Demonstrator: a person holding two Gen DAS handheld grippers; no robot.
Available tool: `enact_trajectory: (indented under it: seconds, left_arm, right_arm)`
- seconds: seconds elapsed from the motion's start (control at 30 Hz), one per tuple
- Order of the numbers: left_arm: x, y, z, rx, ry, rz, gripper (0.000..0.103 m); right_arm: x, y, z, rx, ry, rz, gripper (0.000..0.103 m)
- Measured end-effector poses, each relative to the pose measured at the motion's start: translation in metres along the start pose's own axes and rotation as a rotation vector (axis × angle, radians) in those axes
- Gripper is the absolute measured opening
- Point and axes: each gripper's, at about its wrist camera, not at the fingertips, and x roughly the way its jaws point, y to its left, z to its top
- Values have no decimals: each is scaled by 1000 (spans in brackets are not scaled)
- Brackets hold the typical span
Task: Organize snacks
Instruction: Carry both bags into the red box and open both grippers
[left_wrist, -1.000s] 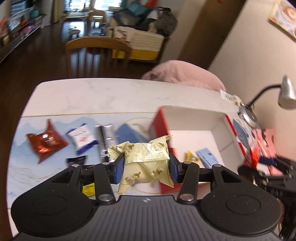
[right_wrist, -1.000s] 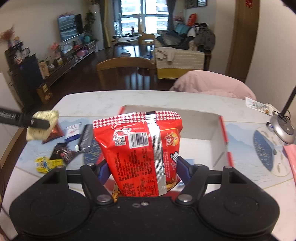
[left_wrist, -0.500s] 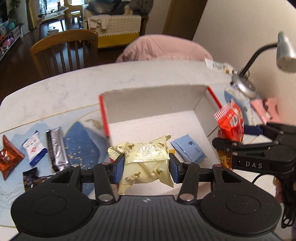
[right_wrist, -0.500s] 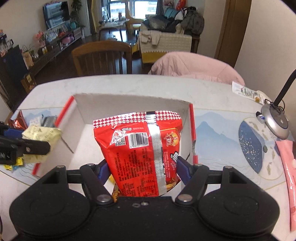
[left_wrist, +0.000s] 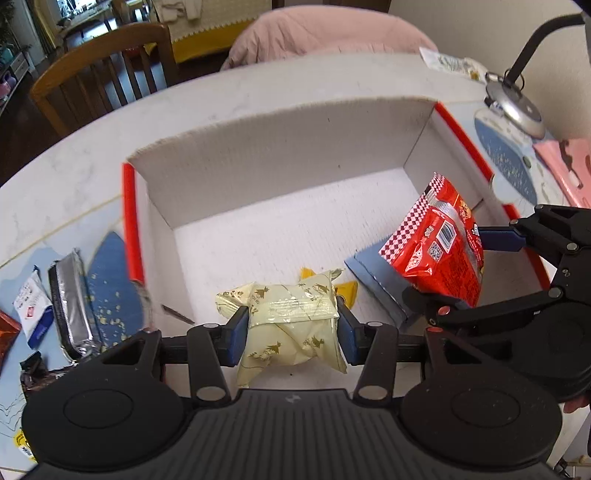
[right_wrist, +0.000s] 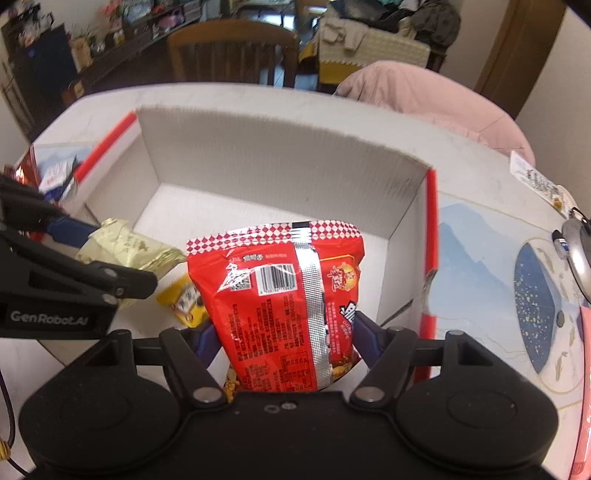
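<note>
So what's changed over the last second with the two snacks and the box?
Both grippers came in over the white box and lower: the left gripper with the cream packet, the right gripper with the red bag. Both grips unchanged; nothing released.

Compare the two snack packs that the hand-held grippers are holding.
The red snack bag is larger and glossy red with a checkered top; the cream pastry pack is smaller, pale with gold print. The red bag stands upright; the cream pack is crumpled. Both are clamped above the white box.
</note>
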Motion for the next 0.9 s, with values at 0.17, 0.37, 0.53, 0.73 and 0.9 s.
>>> enact_trajectory:
  seconds: [0.17,0.37,0.53,0.73,0.9]
  left_arm:
    - [12,-5,0,7,40,18,49]
    - [22,-7,-4,24,70,36,50]
    - [24,-3,-9,3,79,28,50]
    - [12,1,-14,-17,50,-14,51]
    - [-9,4,-19,-30,-2,-39,56]
  right_arm:
    - [10,3,-2,-49,21,-16,71]
    - [14,12,-8,-127,30,-40,71]
    - [9,9,-7,-122,17,-37,71]
    - [-8,2,-7,-96,-22,-18,73]
    - [-30,0,-9,-66,-63,-5,75]
